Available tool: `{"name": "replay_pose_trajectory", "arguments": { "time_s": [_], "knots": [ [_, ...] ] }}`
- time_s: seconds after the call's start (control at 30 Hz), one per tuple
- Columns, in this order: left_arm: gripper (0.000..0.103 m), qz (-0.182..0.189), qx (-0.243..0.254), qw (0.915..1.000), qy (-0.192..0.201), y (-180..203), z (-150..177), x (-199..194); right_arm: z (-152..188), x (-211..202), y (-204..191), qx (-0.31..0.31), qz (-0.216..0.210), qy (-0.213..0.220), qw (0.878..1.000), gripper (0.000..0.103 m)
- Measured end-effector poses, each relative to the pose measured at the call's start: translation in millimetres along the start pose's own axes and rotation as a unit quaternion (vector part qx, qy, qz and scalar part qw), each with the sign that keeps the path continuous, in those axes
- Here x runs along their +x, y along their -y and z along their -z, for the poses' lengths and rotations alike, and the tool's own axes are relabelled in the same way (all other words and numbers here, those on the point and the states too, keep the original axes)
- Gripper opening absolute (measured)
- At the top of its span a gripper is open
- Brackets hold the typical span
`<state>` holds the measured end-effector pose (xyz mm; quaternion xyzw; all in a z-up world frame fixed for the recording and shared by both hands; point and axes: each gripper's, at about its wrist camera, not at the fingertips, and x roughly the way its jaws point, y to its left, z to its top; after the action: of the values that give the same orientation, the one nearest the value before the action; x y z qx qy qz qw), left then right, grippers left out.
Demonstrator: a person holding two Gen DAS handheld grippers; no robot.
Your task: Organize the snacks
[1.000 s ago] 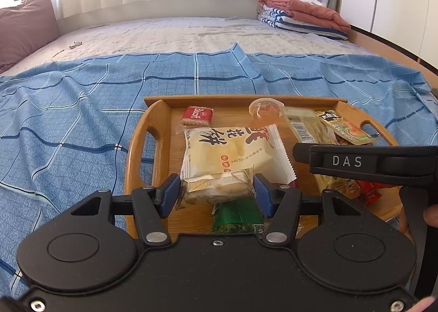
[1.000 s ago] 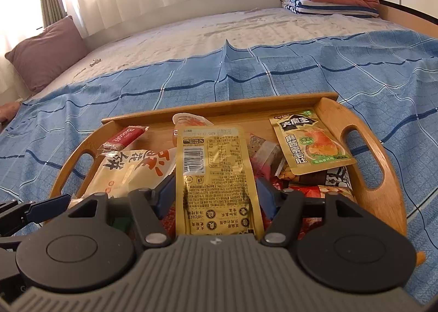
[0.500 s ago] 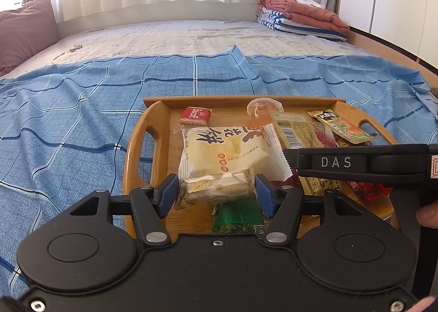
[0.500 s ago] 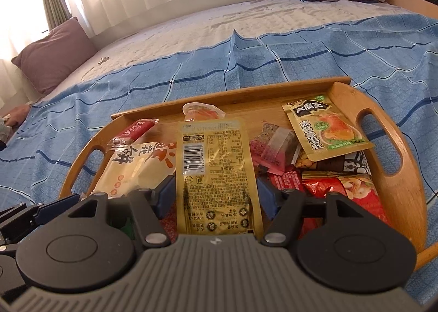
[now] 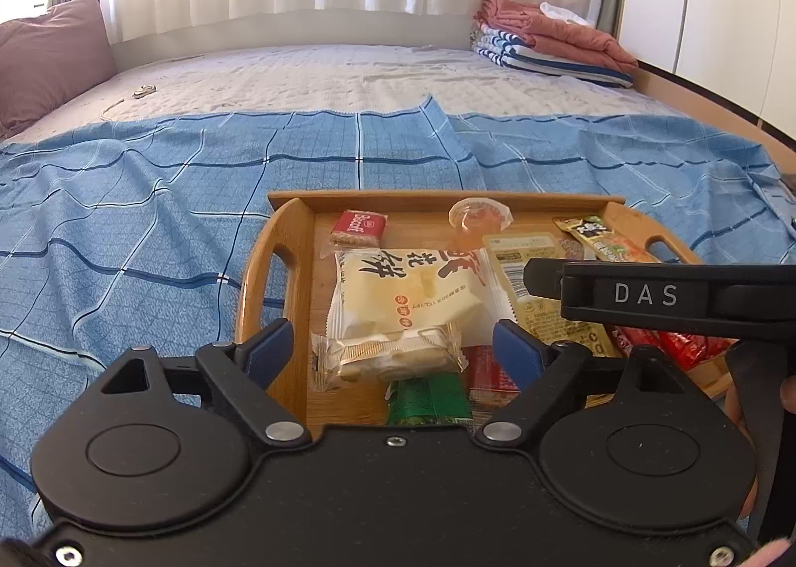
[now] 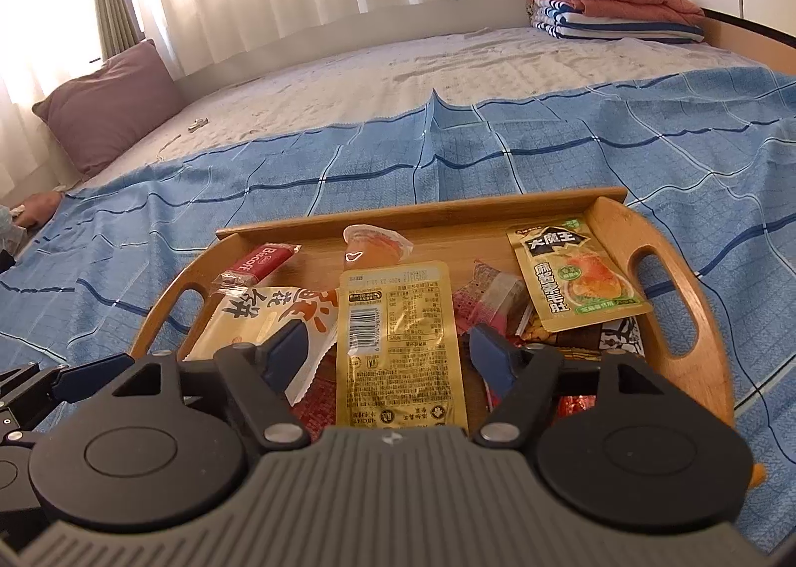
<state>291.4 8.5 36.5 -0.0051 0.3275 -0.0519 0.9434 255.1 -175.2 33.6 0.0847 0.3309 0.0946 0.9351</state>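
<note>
A wooden tray (image 5: 258, 278) of snacks lies on the bed. My left gripper (image 5: 393, 350) hovers at its near edge, jaws opening. A clear-wrapped biscuit packet (image 5: 388, 358) lies between the blue pads with a gap on each side. It rests on a green packet (image 5: 428, 400) and a white pastry bag (image 5: 413, 293). My right gripper (image 6: 390, 353) is also opening, straddling a gold packet (image 6: 398, 343) that its pads no longer press. One of the right gripper's fingers (image 5: 547, 278) crosses the left wrist view.
Also on the tray (image 6: 696, 298) are a red Biscoff packet (image 5: 359, 226), a jelly cup (image 5: 477, 216) and a brown-green pouch (image 6: 577, 278). A blue checked sheet (image 5: 149, 228) surrounds it. A pillow (image 6: 109, 109) lies far left, folded blankets (image 6: 612, 4) far right.
Both grippers' jaws have spread wider. The left pads have come off the biscuit packet and the right pads off the gold packet. Neither hand has shifted much.
</note>
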Motion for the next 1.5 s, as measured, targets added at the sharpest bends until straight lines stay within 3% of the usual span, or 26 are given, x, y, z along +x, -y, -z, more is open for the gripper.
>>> {"name": "replay_pose_trajectory", "arguments": {
  "time_s": [0.13,0.33,0.5,0.93,1.17,1.5],
  "knots": [
    [0.097,-0.011,0.005,0.9999,0.011,0.2,-3.6,-12.5,-4.7,-14.9,-2.3,-0.012,0.009,0.015,1.000,0.089],
    [0.101,-0.025,0.001,0.9995,0.017,-3.0,-8.4,-34.4,-12.4,-44.4,-1.5,-0.022,0.014,0.039,0.999,0.093],
    [0.102,-0.028,-0.005,0.9993,0.025,-6.2,-9.2,-58.3,-12.1,-74.2,-3.5,-0.036,0.018,0.064,0.997,0.103],
    [0.103,-0.033,0.001,0.9981,0.053,-3.1,4.8,-132.9,14.3,-139.8,-20.6,-0.087,0.014,0.076,0.993,0.103],
    [0.103,-0.016,-0.009,0.9983,0.055,-3.5,21.4,-172.7,29.9,-173.1,-24.7,-0.081,0.003,0.083,0.993,0.103],
    [0.103,-0.027,-0.006,0.9977,0.061,-2.3,44.9,-218.5,56.6,-212.4,-21.6,-0.077,-0.001,0.097,0.992,0.103]
  ]
}}
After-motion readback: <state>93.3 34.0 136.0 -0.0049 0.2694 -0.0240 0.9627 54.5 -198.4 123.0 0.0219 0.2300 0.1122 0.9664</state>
